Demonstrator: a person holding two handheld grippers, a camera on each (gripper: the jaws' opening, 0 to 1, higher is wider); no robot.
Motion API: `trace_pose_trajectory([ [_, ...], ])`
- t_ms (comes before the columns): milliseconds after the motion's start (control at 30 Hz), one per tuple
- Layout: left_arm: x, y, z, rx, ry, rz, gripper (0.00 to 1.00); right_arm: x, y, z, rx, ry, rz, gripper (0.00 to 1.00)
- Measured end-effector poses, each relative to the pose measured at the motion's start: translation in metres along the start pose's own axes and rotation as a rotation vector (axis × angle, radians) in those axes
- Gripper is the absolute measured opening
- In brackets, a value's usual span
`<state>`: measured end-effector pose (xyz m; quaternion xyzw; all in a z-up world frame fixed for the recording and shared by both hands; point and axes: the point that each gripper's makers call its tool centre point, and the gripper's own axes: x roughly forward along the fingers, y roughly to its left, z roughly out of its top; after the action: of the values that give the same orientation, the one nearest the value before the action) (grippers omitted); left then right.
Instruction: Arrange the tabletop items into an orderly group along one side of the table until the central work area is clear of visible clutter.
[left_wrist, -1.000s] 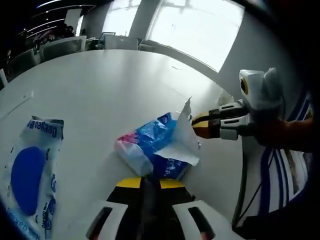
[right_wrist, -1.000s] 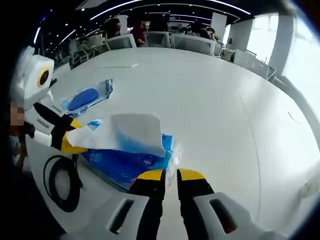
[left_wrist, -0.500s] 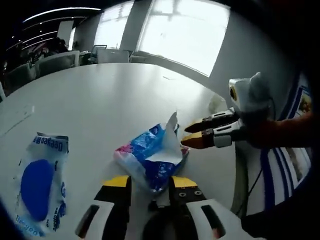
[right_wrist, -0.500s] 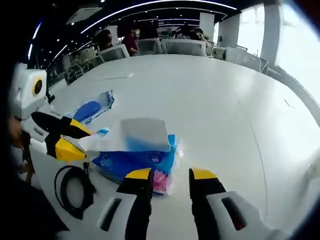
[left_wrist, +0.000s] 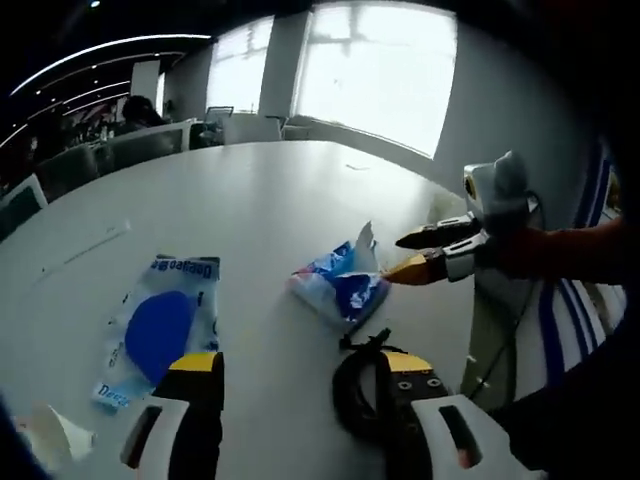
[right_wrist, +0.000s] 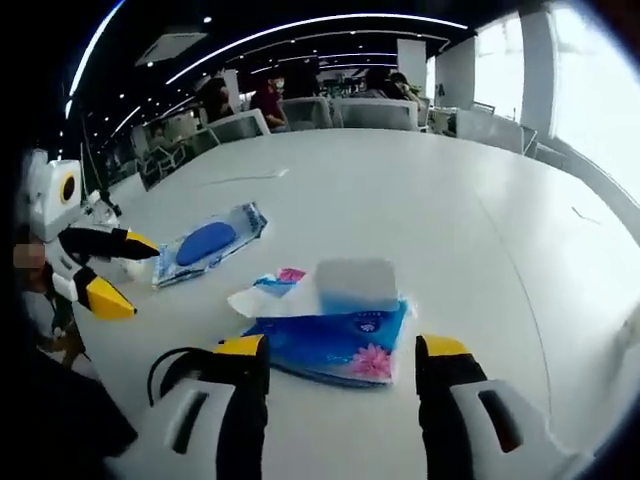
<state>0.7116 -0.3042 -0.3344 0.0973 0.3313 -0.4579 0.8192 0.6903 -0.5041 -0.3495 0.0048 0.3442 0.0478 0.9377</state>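
Observation:
A blue tissue pack (left_wrist: 338, 288) lies on the white table (left_wrist: 250, 190), a white tissue sticking up from it. To its left lies a flat blue wet-wipes pack (left_wrist: 158, 327). My left gripper (left_wrist: 300, 368) is open, drawn back from both packs. My right gripper (left_wrist: 395, 260) comes in from the right, open, its tips just beside the tissue pack. In the right gripper view the tissue pack (right_wrist: 335, 328) lies just ahead of my open right gripper (right_wrist: 342, 352), the wipes pack (right_wrist: 208, 241) lies further left, and the left gripper (right_wrist: 140, 278) stands open at the left.
A black cable loop (left_wrist: 355, 388) lies near the table edge beside my left gripper, also seen as a loop (right_wrist: 175, 365) in the right gripper view. A crumpled white scrap (left_wrist: 50, 437) sits at the lower left. Chairs and people (right_wrist: 270, 100) line the far side.
Both grippers were shut at the tissue pack a second ago. They have opened wide and pulled back; the pack now lies free on the table.

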Motion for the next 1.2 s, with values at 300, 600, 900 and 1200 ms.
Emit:
trace_pose_trajectory([
  [300,-0.046,0.01,-0.034,-0.116,-0.024,0.033,0.82,-0.012,0.038,0.016,-0.009,-0.049,0.054,0.78],
  [600,-0.082,0.014,-0.038,-0.183,-0.068,0.06,0.98,-0.03,0.066,0.023,-0.011,-0.08,0.084,0.86],
  [900,-0.098,0.025,-0.033,-0.235,-0.113,0.114,1.0,-0.035,0.086,0.032,-0.058,-0.088,0.145,0.99],
  [1200,-0.093,0.028,-0.035,-0.252,-0.104,0.141,1.0,-0.03,0.09,0.054,-0.109,-0.106,0.173,1.0],
])
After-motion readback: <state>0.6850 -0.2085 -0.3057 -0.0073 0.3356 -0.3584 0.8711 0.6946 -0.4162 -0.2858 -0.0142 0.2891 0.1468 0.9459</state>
